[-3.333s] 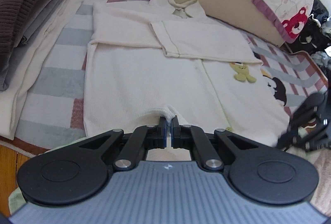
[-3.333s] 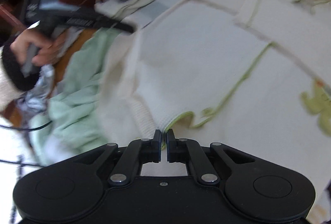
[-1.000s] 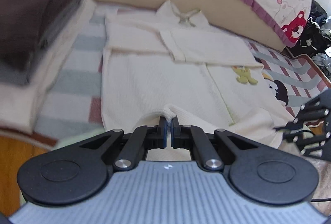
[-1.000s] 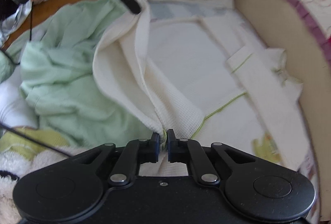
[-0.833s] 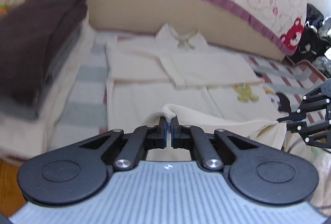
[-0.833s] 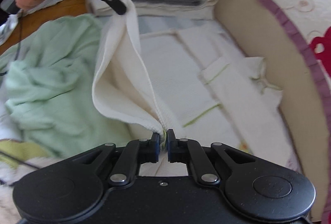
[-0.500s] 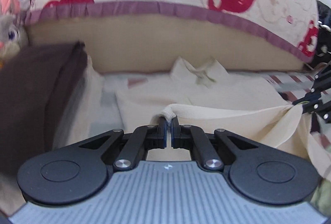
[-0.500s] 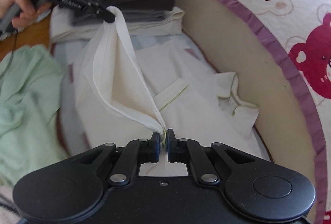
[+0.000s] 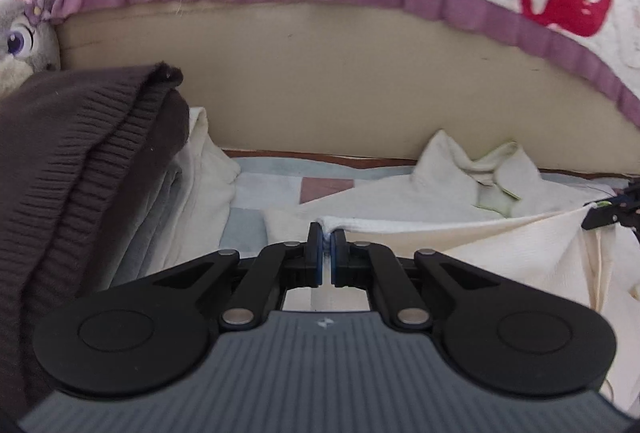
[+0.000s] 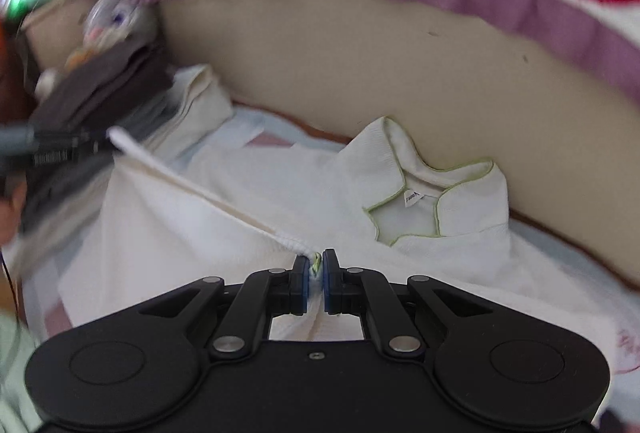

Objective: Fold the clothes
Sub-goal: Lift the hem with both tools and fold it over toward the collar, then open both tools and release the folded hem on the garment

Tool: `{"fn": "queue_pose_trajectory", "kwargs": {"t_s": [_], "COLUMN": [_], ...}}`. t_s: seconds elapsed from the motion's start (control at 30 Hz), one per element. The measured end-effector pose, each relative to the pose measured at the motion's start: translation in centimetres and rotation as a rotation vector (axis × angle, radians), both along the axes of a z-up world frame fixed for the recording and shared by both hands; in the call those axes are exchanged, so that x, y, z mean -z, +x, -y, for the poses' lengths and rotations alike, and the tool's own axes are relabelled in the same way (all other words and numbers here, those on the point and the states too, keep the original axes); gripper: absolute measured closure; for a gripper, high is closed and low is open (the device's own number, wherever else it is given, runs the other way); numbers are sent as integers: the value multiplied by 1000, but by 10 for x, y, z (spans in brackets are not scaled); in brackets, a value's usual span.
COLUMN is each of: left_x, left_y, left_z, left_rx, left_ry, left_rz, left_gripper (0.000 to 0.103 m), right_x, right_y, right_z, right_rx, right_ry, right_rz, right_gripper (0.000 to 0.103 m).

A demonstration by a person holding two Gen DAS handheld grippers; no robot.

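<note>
**Cream garment hem lifted toward the collar, both corners pinched**

Cream garment (image 10: 248, 189) lies on the striped bedding, its lower hem raised and carried toward the collar (image 10: 436, 189) near the backrest. The right gripper (image 10: 316, 267) has its jaws closed tight on one hem corner, where a bit of green trim shows between the blue pads. The left gripper (image 9: 328, 247) has its jaws likewise clamped on the other corner. Between the two, the hem (image 10: 192, 185) runs as a taut line, which looks deliberate: holding both corners apart keeps the lifted layer flat, so it should land square on the upper half instead of bunching.

Moving outward, the lifted panel drapes down from that edge onto the rest of the garment. The collar sits just ahead, touching the beige backrest (image 9: 340, 85), so forward room is short; the hem probably wants laying down at or just before the collar. On the left side, a stack of folded clothes (image 9: 80, 169) topped by a brown knit stands close beside the left gripper, leaving little sideways margin there. The right side appears more open. A plush toy (image 9: 20, 45) sits behind the stack, away from the fold.
</note>
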State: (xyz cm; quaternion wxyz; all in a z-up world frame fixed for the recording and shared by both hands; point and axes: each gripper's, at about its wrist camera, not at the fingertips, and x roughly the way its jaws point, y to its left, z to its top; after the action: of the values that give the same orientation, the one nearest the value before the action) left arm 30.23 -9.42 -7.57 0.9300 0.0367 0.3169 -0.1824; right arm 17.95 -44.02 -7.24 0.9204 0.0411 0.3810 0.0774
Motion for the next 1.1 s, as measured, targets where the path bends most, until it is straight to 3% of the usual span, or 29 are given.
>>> {"fn": "queue_pose_trajectory", "kwargs": {"t_s": [0.2, 0.4, 0.57, 0.77, 0.83, 0.87, 0.93, 1.0, 1.1], "left_x": [38, 75, 81, 77, 76, 75, 68, 58, 38], "left_y": [32, 42, 48, 56, 56, 53, 47, 38, 13], "left_z": [7, 11, 17, 20, 20, 20, 21, 23, 37], "left_rx": [-65, -52, -43, -70, -88, -106, -107, -80, 28], "left_ry": [52, 102, 148, 178, 191, 200, 187, 149, 32], "left_rz": [-35, -99, -98, -91, -106, -108, -95, -79, -77], "left_gripper": [100, 100, 99, 97, 91, 87, 52, 43, 41], "right_x": [23, 58, 67, 66, 64, 60, 45, 31, 14], "right_y": [23, 33, 39, 36, 33, 30, 19, 8, -2], "right_z": [13, 25, 30, 37, 45, 51, 74, 93, 89], "right_rx": [63, 64, 70, 101, 125, 137, 167, 220, 244], "right_ry": [38, 103, 132, 184, 235, 277, 404, 484, 376], "right_rz": [31, 1, 2, 10, 0, -2, 22, 50, 25], "right_gripper": [97, 96, 85, 81, 67, 66, 64, 63, 63]}}
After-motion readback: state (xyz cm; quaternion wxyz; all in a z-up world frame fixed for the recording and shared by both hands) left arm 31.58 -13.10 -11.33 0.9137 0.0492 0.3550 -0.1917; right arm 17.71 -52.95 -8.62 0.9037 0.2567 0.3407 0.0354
